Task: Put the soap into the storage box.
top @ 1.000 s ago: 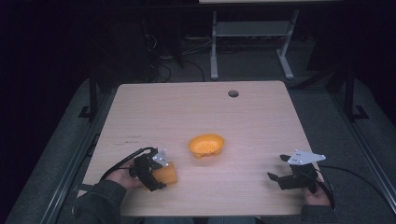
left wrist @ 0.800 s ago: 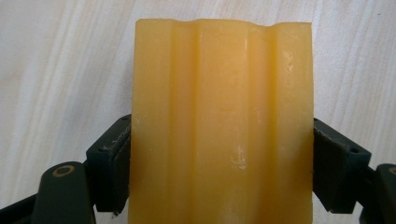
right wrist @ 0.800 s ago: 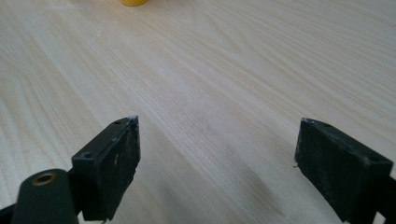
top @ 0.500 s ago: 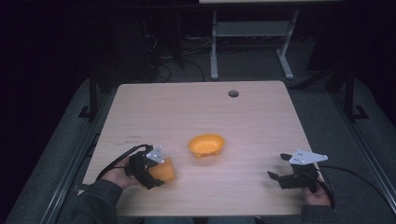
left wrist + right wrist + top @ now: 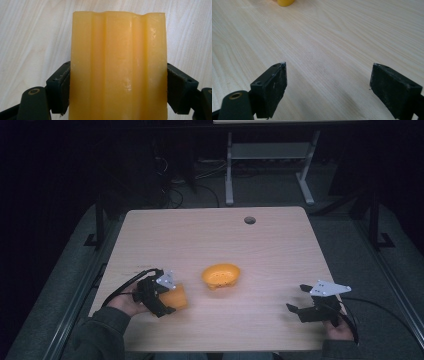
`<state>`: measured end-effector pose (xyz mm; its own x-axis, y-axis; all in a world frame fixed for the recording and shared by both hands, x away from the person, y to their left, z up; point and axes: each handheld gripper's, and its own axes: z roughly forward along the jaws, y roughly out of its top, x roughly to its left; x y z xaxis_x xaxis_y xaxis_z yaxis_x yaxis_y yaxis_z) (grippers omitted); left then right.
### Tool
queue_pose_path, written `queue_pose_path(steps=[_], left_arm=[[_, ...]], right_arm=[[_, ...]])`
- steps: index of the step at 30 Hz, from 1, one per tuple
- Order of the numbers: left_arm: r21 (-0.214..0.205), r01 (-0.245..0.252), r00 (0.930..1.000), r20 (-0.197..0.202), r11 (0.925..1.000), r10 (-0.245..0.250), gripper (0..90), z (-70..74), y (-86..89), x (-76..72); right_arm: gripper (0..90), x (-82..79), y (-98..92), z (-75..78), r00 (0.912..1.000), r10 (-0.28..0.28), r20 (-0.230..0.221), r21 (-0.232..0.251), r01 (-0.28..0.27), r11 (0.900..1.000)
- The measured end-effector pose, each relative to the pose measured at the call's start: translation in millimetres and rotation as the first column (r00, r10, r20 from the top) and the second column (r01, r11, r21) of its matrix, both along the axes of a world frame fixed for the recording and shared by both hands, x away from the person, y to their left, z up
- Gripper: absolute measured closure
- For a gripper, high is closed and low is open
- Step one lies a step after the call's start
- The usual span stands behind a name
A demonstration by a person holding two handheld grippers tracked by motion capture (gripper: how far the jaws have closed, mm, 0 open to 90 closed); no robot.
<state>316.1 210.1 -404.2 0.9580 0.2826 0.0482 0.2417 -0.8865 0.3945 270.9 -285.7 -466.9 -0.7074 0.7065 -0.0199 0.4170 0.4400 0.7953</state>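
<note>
My left gripper [image 5: 167,302] is shut on an orange ridged block [image 5: 175,297] at the table's front left; in the left gripper view the block [image 5: 117,67] stands between the two black pads [image 5: 58,90], which press on its sides. An orange perforated bowl [image 5: 221,275] sits on the wooden table [image 5: 215,240] near the middle, just right of the block. My right gripper [image 5: 299,301] rests open near the front right corner, nothing between its fingers. In the right gripper view the gripper [image 5: 328,87] faces bare wood, with the bowl's [image 5: 285,2] base at the top edge.
A round cable hole [image 5: 249,220] lies near the table's far edge. Beyond the table stands a grey metal frame [image 5: 270,155] on a dark floor. Cables trail from both grippers off the front edge.
My left gripper has shifted slightly to the left and toward the front with the block. The right gripper has drifted a little toward the front edge.
</note>
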Motion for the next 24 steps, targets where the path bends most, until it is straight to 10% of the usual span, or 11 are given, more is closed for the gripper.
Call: queue_pose_path(steps=[24], left_arm=[[0.008, 0.007, 0.9997, 0.025, 0.9999, -0.007, 20.7, 28.1, -12.5, 15.3]], right_arm=[[13.7, 0.1, -2.5, -0.3, 1.0000, 0.003, 0.005, 0.004, -0.003, 1.0000]])
